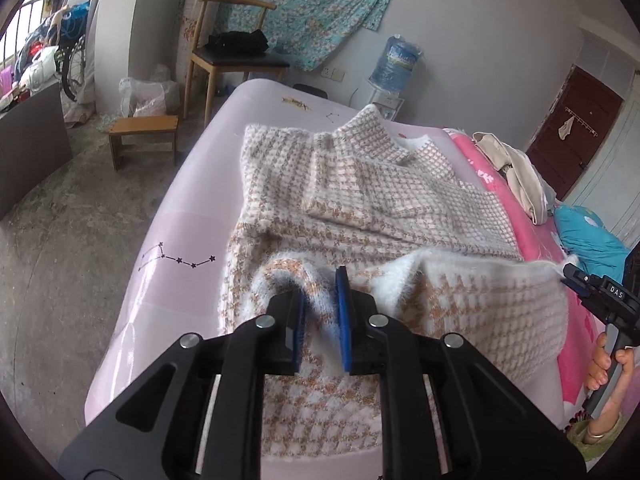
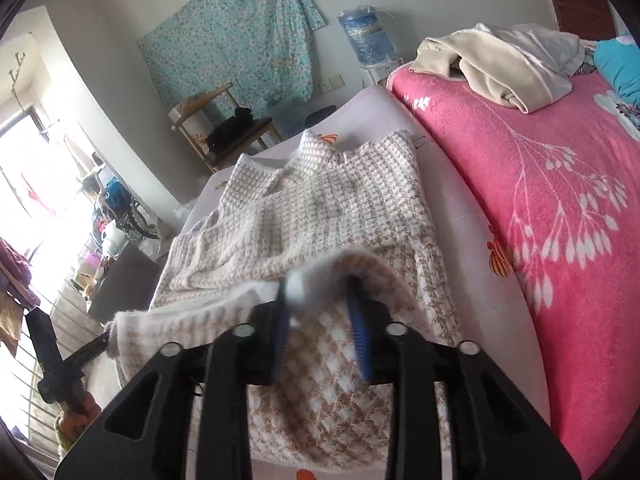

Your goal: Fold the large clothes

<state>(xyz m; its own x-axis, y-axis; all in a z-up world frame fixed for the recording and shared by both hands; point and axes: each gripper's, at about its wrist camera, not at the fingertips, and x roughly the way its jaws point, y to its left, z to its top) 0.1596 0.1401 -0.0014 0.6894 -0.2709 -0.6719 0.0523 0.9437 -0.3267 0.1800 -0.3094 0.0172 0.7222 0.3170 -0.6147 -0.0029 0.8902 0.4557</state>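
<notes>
A fuzzy white-and-tan houndstooth sweater (image 1: 352,184) lies on a pale pink sheet (image 1: 188,216) on the bed, sleeves folded over its body. Its near hem is lifted and stretched between both grippers. My left gripper (image 1: 322,312) is shut on the hem's left corner, blue pads pressing the fabric. My right gripper (image 2: 320,316) is shut on the hem's right corner. In the left wrist view the right gripper (image 1: 576,276) shows at the far right, holding the hem's tip. In the right wrist view the left gripper (image 2: 100,346) holds the other tip. The sweater (image 2: 320,200) stretches away toward the collar.
A bright pink floral blanket (image 2: 540,184) covers the bed's right side, with beige clothes (image 2: 500,68) and a teal pillow (image 1: 592,236) on it. A wooden chair (image 1: 228,56), low stool (image 1: 144,132) and water dispenser (image 1: 394,64) stand beyond the bed. Concrete floor lies left.
</notes>
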